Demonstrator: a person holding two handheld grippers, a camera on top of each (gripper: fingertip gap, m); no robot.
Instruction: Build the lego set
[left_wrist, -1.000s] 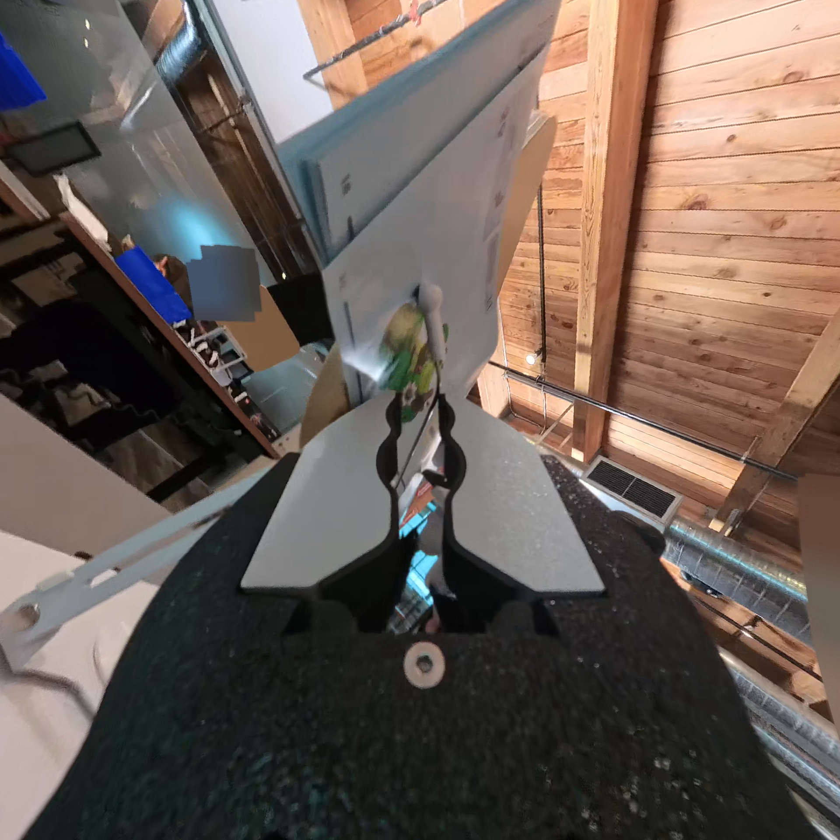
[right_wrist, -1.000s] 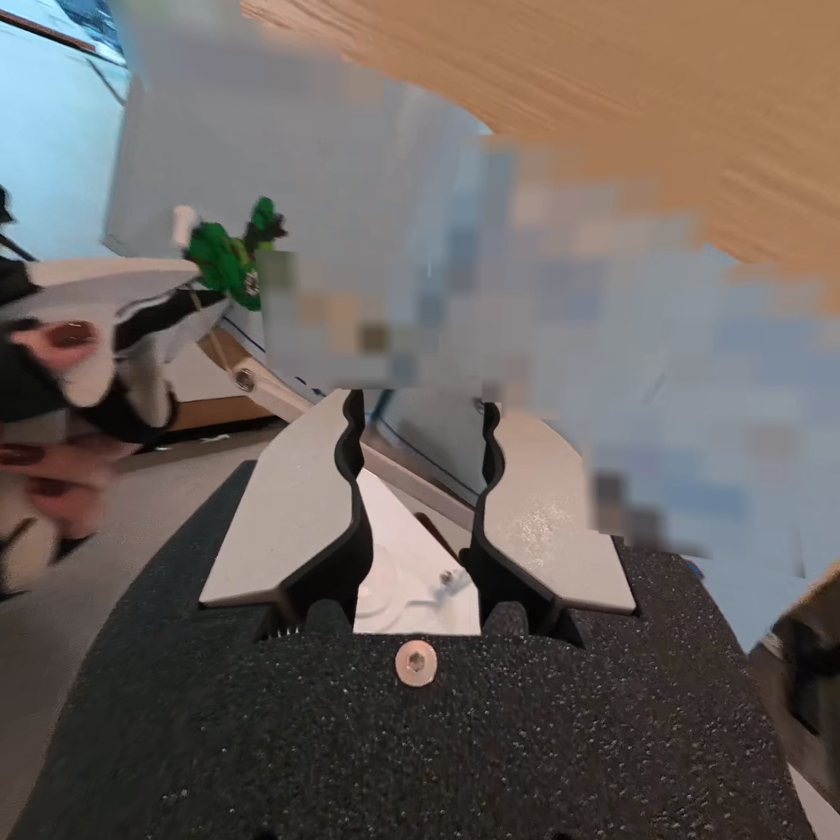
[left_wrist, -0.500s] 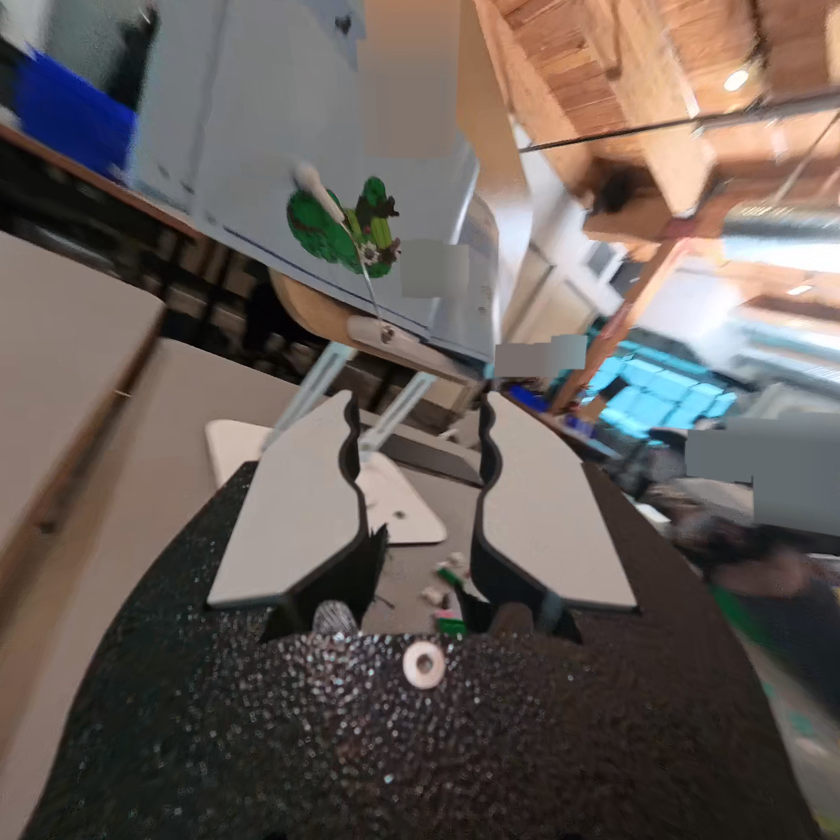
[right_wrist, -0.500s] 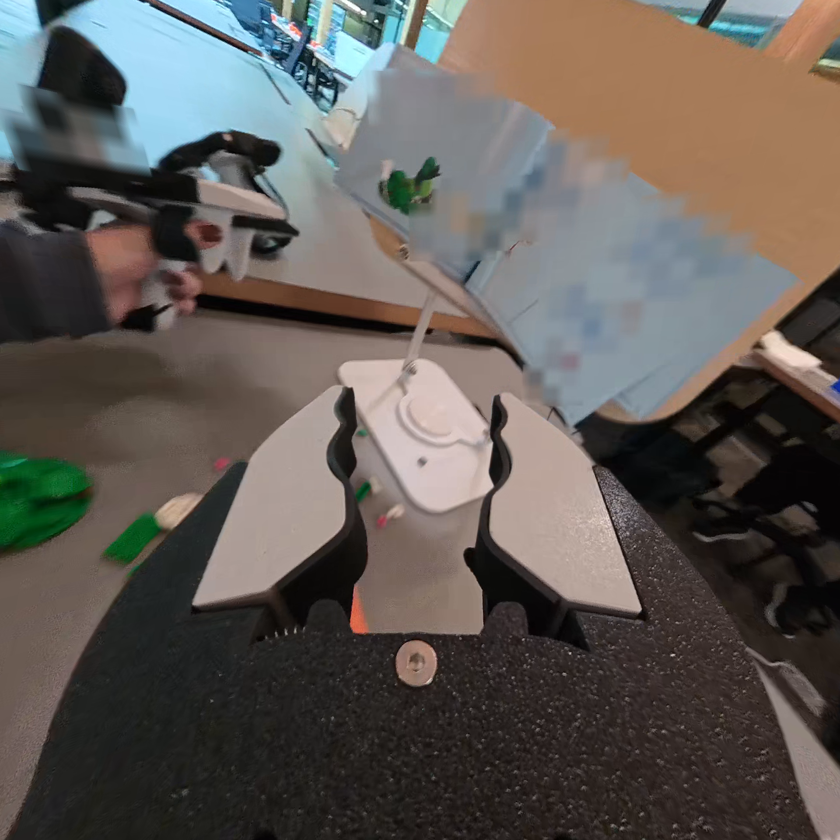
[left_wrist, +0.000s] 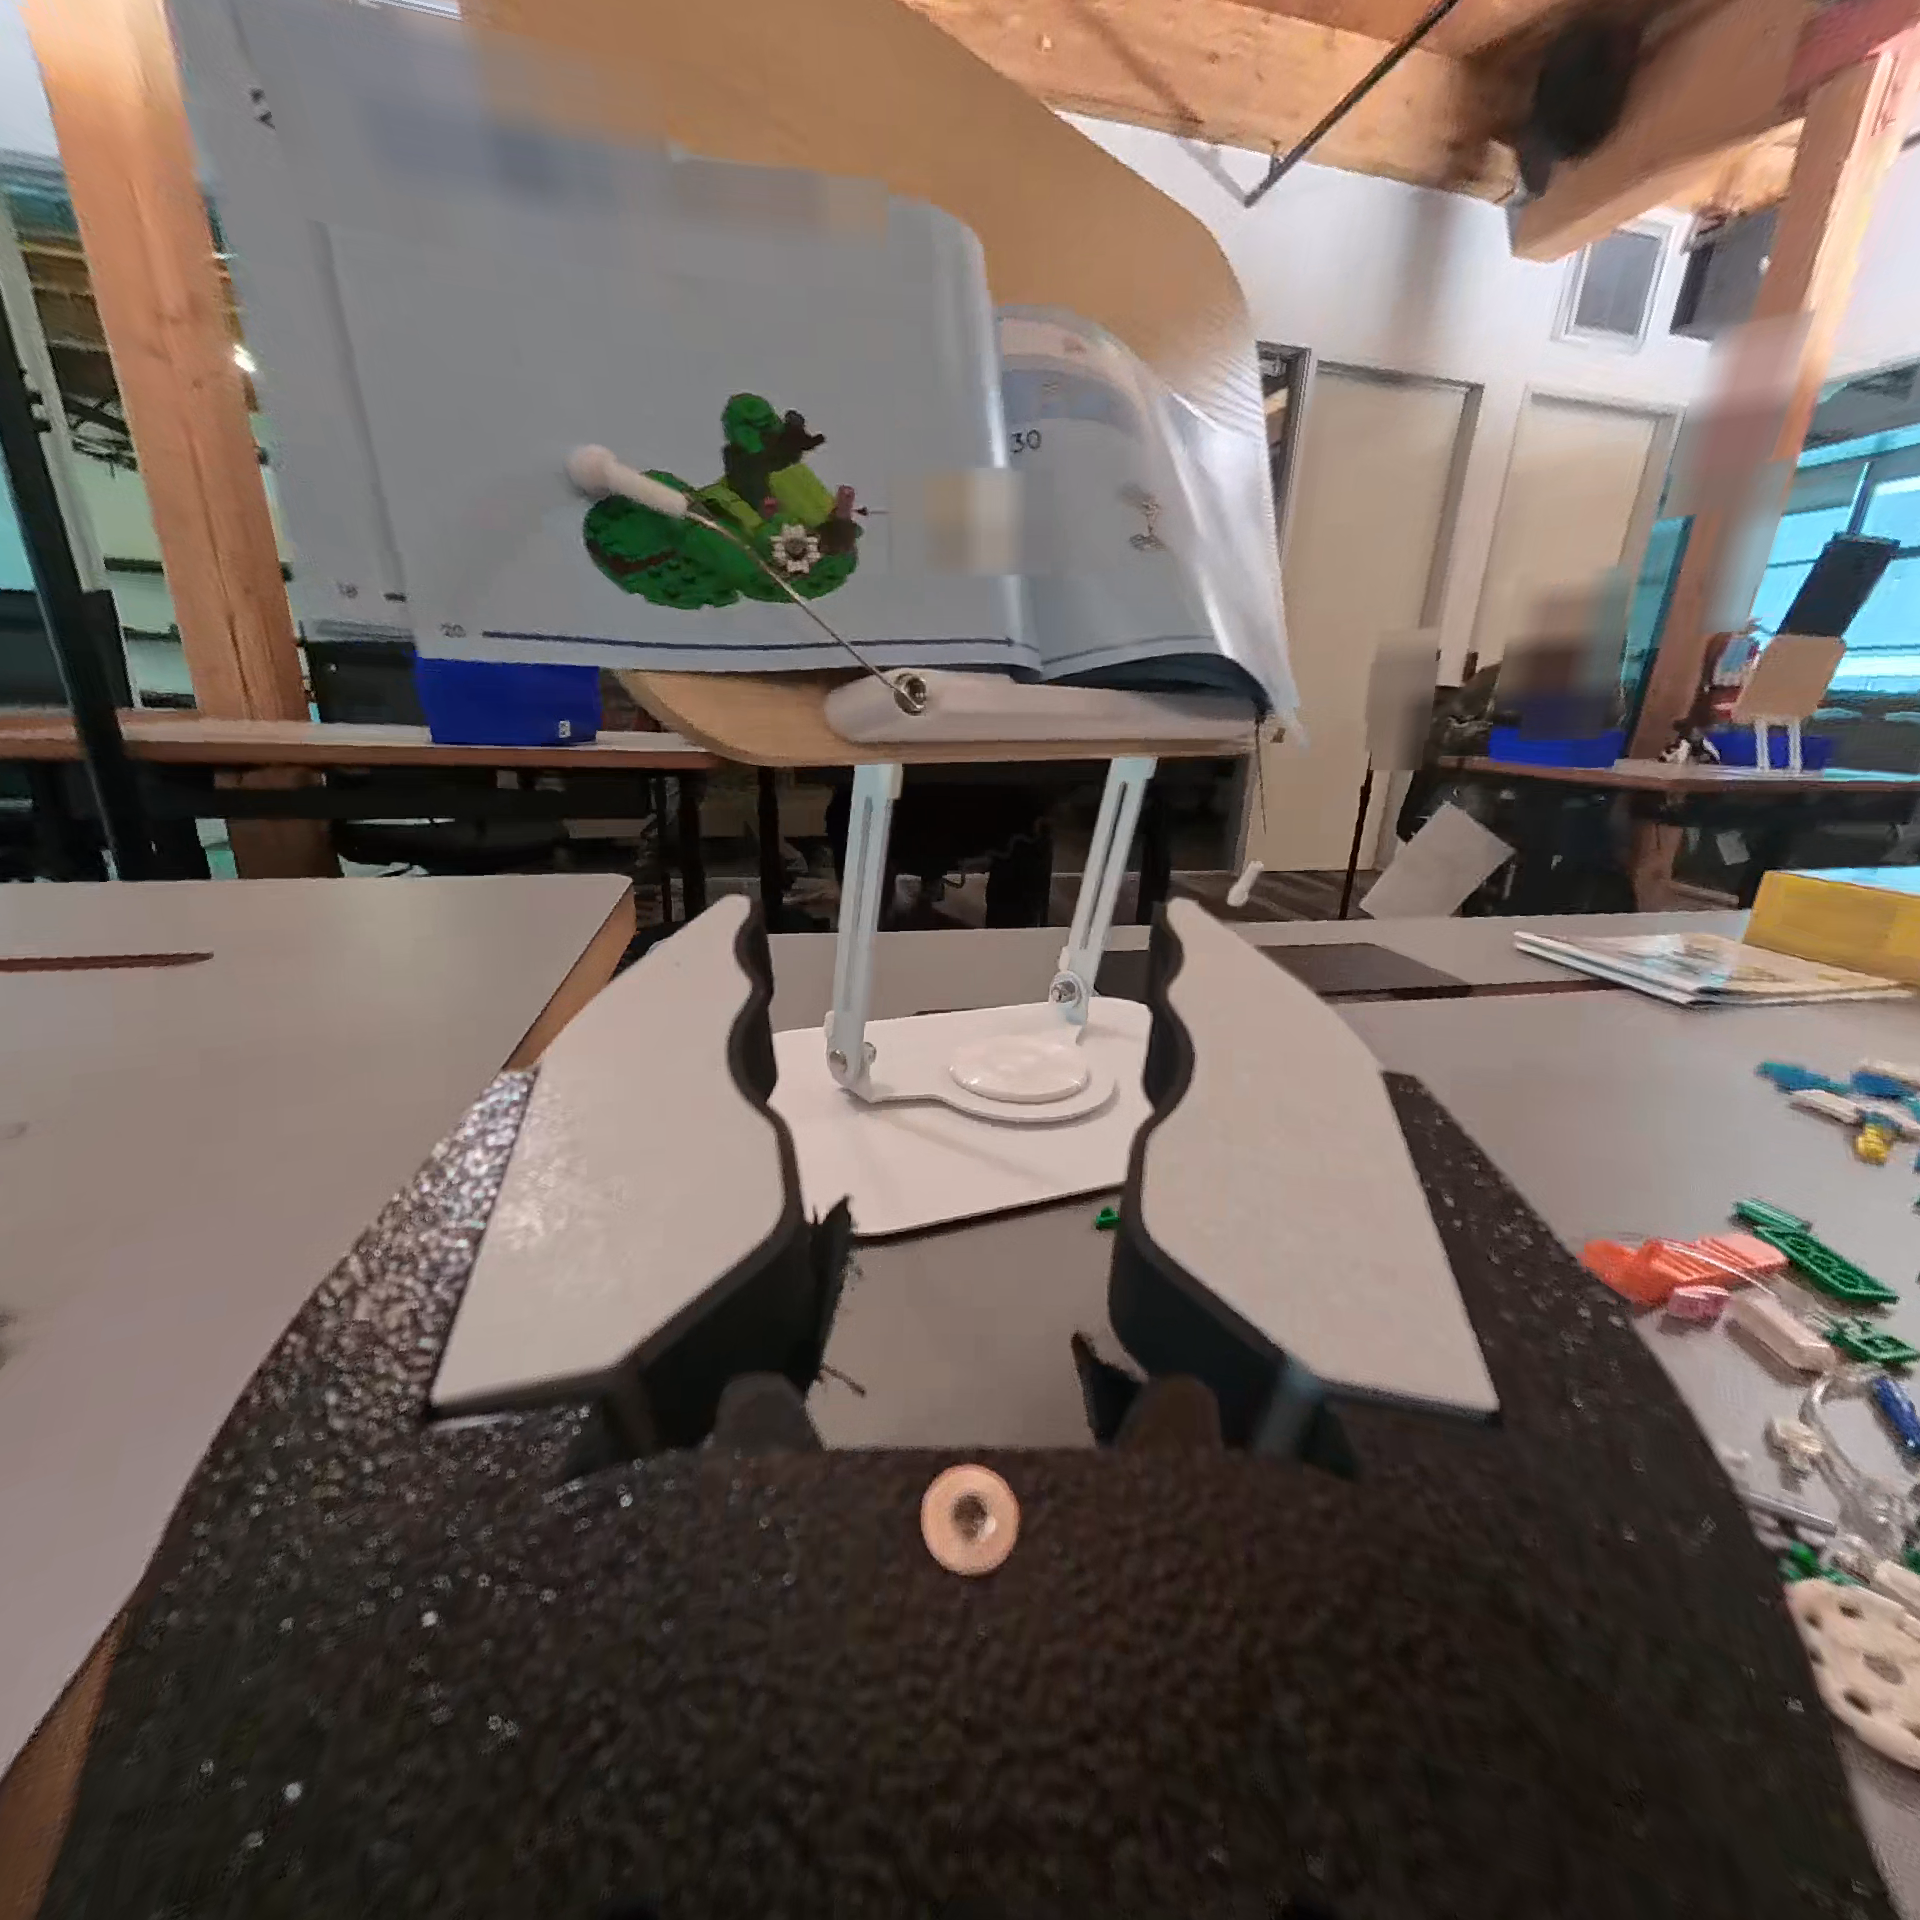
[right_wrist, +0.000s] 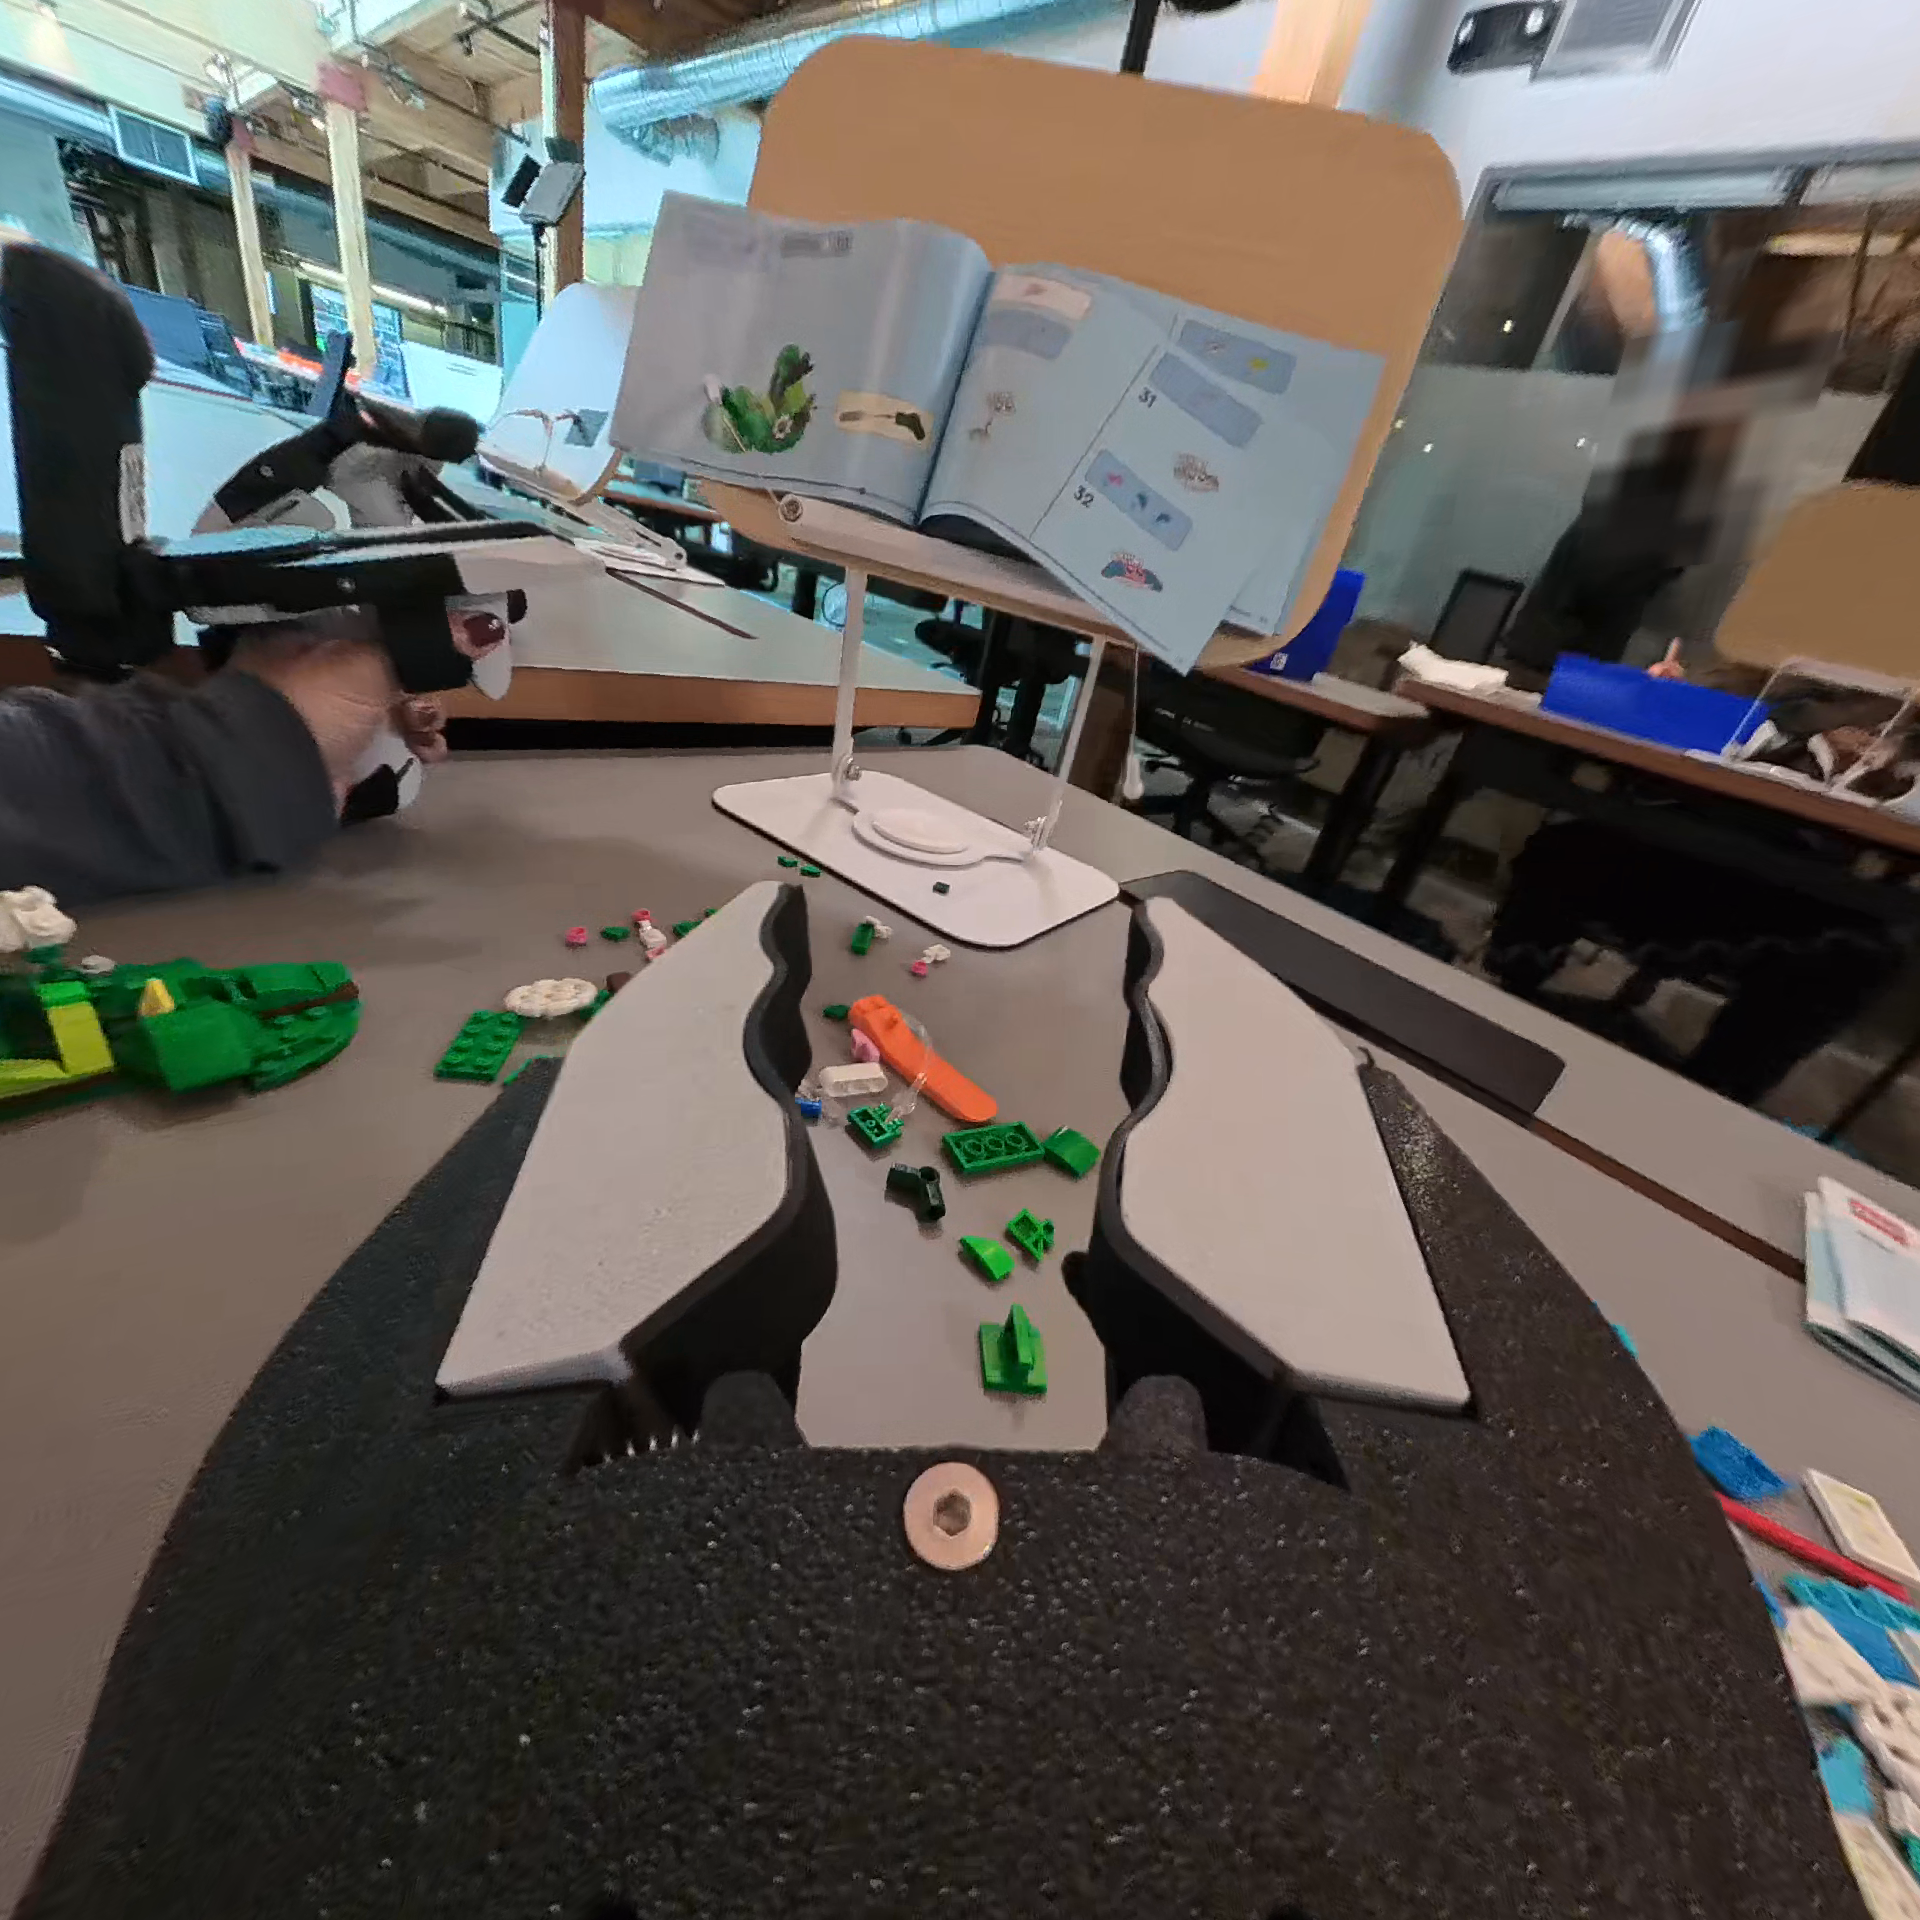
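An open instruction booklet (left_wrist: 686, 447) rests on a wooden book stand with a white base (left_wrist: 966, 1143); it also shows in the right wrist view (right_wrist: 966, 405). My left gripper (left_wrist: 961, 935) is open and empty, facing the stand's base. My right gripper (right_wrist: 966, 914) is open and empty above loose green bricks (right_wrist: 992, 1148) and an orange piece (right_wrist: 914, 1060). A partly built green lego model (right_wrist: 177, 1023) lies at the left of the grey table. The left gripper also shows in the right wrist view (right_wrist: 312, 582), held in a hand.
Loose coloured bricks (left_wrist: 1766, 1257) lie at the right in the left wrist view. Blue and white pieces (right_wrist: 1849, 1662) and a leaflet (right_wrist: 1870, 1299) lie at the right of the table. A black strip (right_wrist: 1351, 997) lies behind the stand. Booklets (left_wrist: 1704, 961) lie far right. Between my right fingertips and the orange piece (right_wrist: 914, 1060) there is roughly 15 centimeters. It turns up in the left wrist view (left_wrist: 1687, 1264) as well.
The left gripper let go of the booklet page, opened, and came down to table level. The right gripper pulled back from the booklet and now looks over the loose bricks.
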